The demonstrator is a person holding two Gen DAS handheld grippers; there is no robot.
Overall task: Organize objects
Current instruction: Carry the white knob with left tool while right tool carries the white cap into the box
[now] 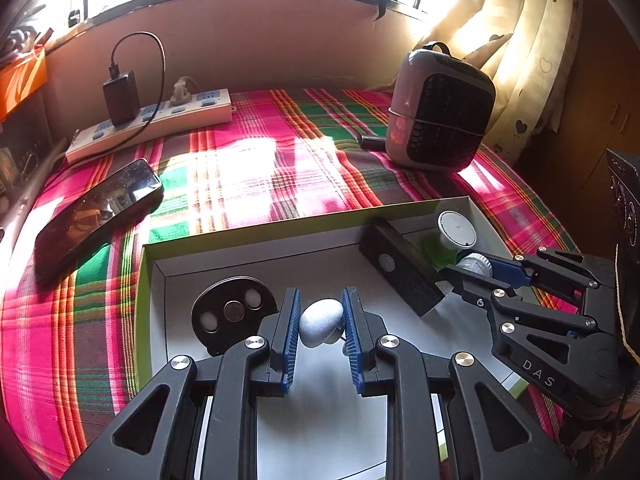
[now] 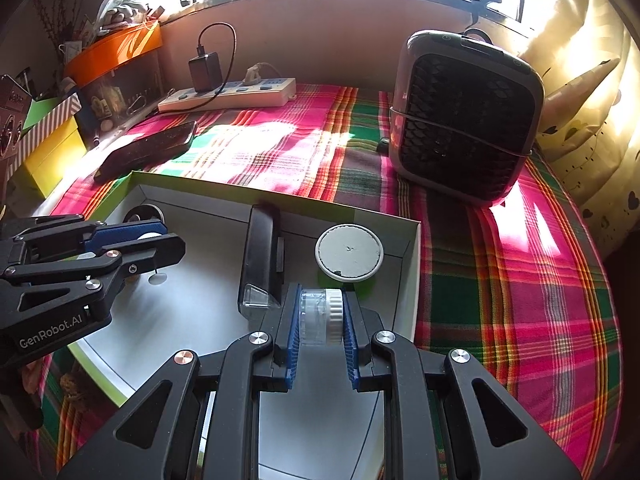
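A shallow white box with a green rim (image 1: 248,242) (image 2: 408,264) lies on the plaid cloth. My left gripper (image 1: 322,322) is shut on a small silvery egg-shaped object (image 1: 320,320) inside the box, beside a black disc (image 1: 232,312). My right gripper (image 2: 322,316) is shut on a small clear bottle with a white cap (image 2: 322,314) at the box's right end; it also shows in the left wrist view (image 1: 460,276). A black rectangular bar (image 2: 262,256) (image 1: 404,272) and a white round lid (image 2: 349,257) (image 1: 457,229) lie in the box.
A black phone (image 1: 96,216) (image 2: 148,150) lies left of the box. A white power strip with a charger (image 1: 152,120) (image 2: 232,94) is at the back. A grey fan heater (image 1: 438,114) (image 2: 466,120) stands at the back right. Boxes (image 2: 52,148) crowd the left.
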